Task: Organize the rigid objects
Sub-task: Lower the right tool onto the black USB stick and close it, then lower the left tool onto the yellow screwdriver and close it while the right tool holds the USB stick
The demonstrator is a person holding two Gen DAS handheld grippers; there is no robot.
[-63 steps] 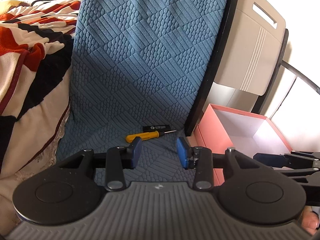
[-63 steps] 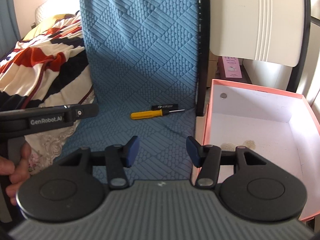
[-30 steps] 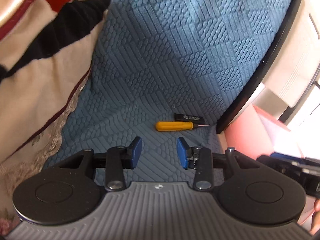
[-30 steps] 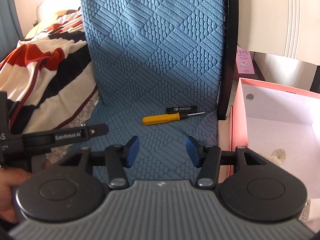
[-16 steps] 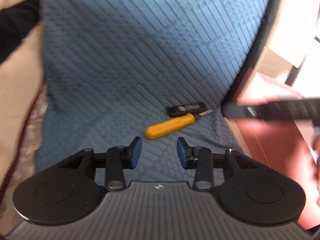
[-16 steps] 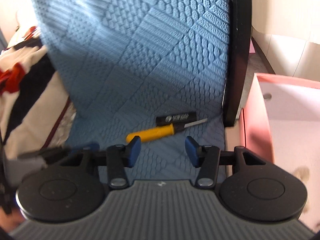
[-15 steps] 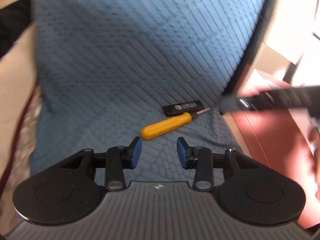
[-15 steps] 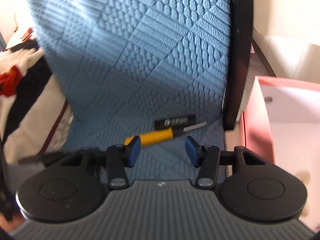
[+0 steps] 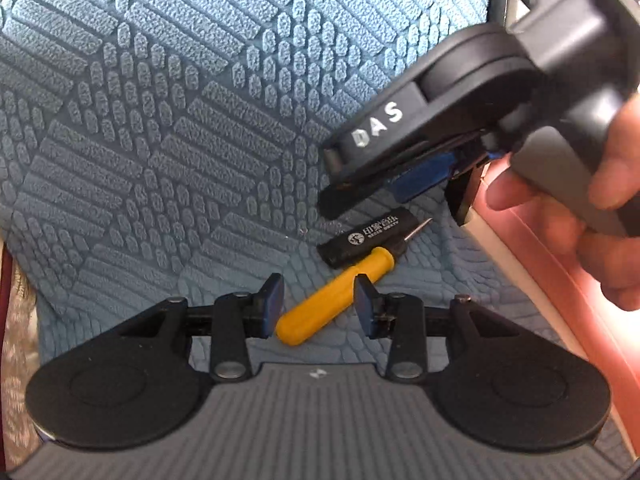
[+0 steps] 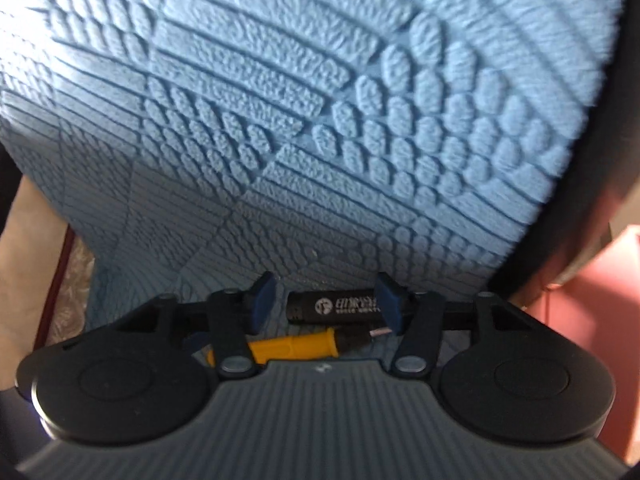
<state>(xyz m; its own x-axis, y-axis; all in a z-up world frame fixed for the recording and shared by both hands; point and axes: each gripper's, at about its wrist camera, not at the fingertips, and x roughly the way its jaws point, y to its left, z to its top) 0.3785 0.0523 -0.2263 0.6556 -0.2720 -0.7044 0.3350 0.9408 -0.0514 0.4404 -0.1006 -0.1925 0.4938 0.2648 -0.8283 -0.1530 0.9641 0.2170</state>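
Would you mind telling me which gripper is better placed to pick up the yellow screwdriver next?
Left. The left gripper is open with the yellow screwdriver handle lying between its fingers. The right gripper is open around the black case instead, with the screwdriver lying nearer its body, behind the fingertips.

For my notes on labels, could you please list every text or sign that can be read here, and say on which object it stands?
"DAS": white letters on the side of the right gripper, seen from the left wrist view.
Round white logo followed by two lines of white print on the black stick: too small and blurred to read in either view.
Small pale mark on the left gripper body: not readable.
Yellow screwdriver: no text visible.
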